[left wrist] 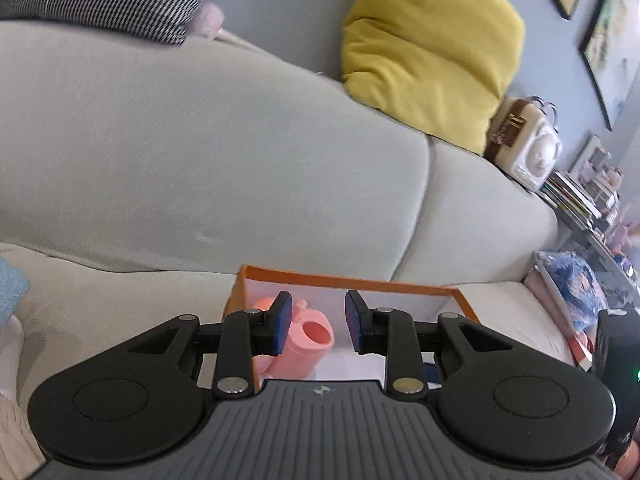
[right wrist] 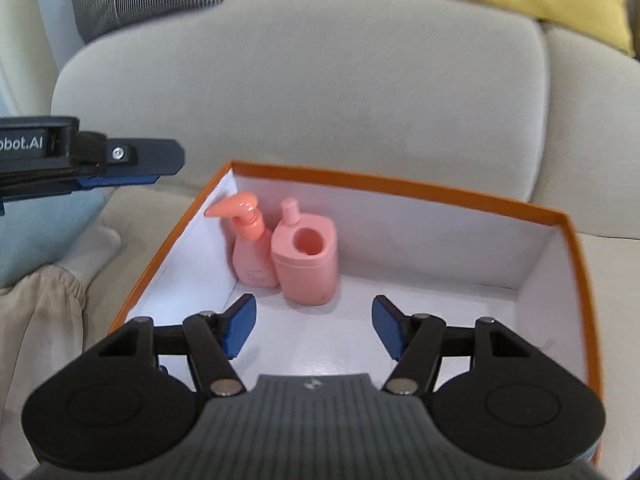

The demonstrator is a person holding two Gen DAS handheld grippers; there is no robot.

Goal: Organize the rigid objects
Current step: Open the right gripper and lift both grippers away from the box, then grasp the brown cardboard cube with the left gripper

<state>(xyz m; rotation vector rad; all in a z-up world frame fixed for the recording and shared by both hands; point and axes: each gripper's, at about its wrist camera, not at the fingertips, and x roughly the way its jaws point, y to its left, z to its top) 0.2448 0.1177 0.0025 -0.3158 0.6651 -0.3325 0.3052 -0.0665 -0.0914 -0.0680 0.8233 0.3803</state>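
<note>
Two pink toy bottles, a spray bottle [right wrist: 248, 240] and a jug [right wrist: 306, 258], stand touching in the far left corner of an orange-rimmed white box [right wrist: 400, 184] on a beige sofa [right wrist: 304, 92]. The right gripper [right wrist: 314, 330] hovers over the box, fingers apart and empty. The left gripper [left wrist: 316, 326], fingers apart and empty, shows the letters "obot.AI" on its side.

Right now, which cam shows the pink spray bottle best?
Right wrist: the spray bottle stands in full view in the box's back left corner, beside the pink jug. Left wrist doesn't show it; only the jug shows there, behind the left gripper's fingers.
</note>
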